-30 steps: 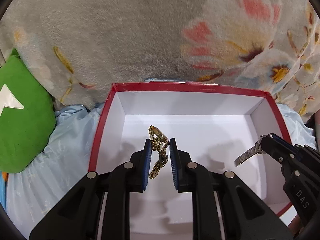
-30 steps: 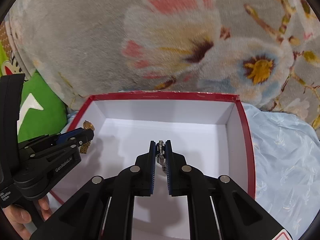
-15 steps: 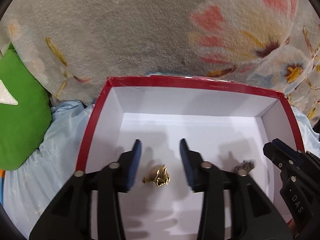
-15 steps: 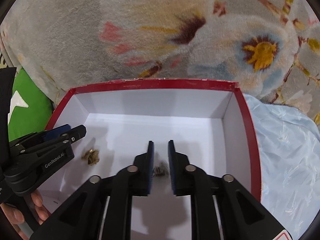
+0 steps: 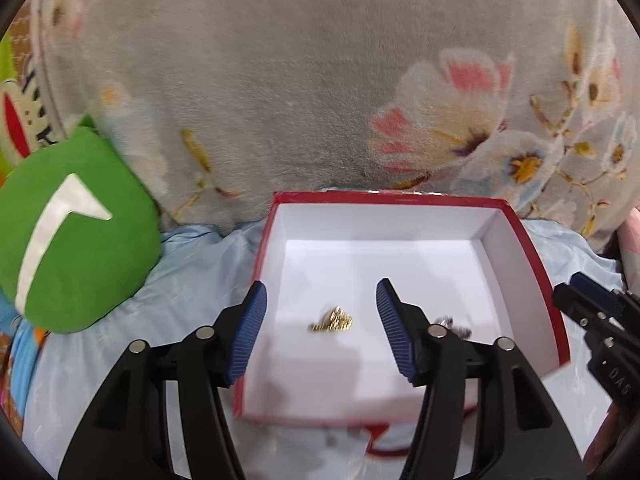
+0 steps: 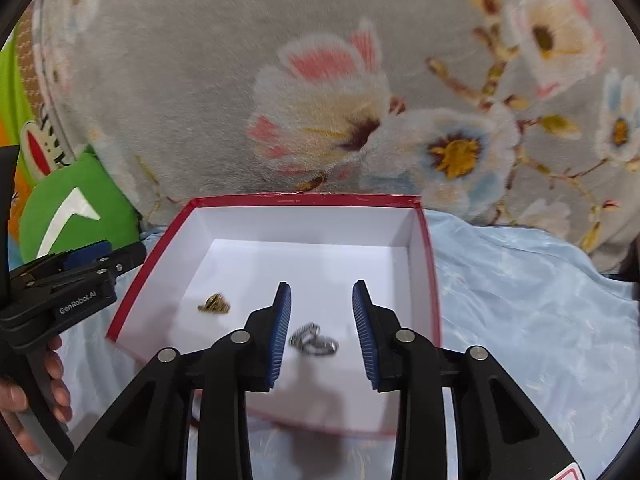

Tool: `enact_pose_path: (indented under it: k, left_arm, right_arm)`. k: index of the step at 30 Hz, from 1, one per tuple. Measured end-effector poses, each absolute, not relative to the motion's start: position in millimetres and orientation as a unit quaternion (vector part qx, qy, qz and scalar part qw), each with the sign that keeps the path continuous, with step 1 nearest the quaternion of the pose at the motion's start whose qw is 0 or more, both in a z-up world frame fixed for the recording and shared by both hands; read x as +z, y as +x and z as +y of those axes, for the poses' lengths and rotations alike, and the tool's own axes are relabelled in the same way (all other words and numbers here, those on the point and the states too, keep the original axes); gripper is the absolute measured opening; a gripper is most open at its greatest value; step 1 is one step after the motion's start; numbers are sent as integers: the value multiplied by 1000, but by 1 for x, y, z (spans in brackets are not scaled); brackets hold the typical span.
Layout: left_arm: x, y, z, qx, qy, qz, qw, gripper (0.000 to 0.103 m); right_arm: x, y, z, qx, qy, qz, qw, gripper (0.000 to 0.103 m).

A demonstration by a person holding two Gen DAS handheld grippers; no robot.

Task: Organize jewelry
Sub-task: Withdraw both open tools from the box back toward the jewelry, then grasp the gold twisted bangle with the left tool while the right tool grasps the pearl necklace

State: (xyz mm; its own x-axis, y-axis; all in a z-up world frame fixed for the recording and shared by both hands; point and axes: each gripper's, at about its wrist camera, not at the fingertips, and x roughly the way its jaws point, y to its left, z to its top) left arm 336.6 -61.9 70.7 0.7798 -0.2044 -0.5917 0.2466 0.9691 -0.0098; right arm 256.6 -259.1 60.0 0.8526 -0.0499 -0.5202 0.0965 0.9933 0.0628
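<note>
A red box with a white inside point(image 5: 520, 240) point(image 6: 424, 240) sits on the pale blue sheet. A gold bracelet point(image 5: 331, 319) point(image 6: 214, 304) lies bunched on the box floor at the left. A silver bracelet point(image 6: 314, 340) point(image 5: 454, 324) lies bunched to its right. My left gripper point(image 5: 318, 320) is open and empty, held above and in front of the gold bracelet. My right gripper point(image 6: 322, 316) is open and empty, above the silver bracelet. Each gripper shows at the edge of the other's view, the right one point(image 5: 588, 304) and the left one point(image 6: 100, 260).
A grey floral blanket point(image 5: 320, 80) rises behind the box. A green cushion point(image 5: 68, 232) lies to the left of the box. The blue sheet point(image 6: 540, 300) spreads to the right of the box.
Both grippers opened and dropped their bracelets onto the box floor, then drew back and up from the box. The jaws now stand wider than half a second ago.
</note>
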Motion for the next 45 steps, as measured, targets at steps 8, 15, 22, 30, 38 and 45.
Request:
enact_pose_path:
  k: [8,15,22,30,38,45]
  left_arm:
    - [48,240,-17,-129,43,335,933,56]
    - [-10,168,7,-139,28,397,907,56]
    - [-50,126,13,-142,0,434,890,57]
    - [-67,106,-3,-144,3,439,887,59]
    - [-73,109,6,-138,-27,443,885,63]
    - [-76,111,8,-145,-37,448,881,69]
  right_arm:
    - [37,140,-234,-56,28,274,960,42]
    - [-26,68,-227,-52,87,328,939,42]
    - [-70,38,-215,-65,98,363,924,42]
    - [-89,53,-211,-69,106,374,919,42]
    - [-101,77,-215,-78,114,386,912,42]
    - [-104,82,-215,-76,112,393,909,16]
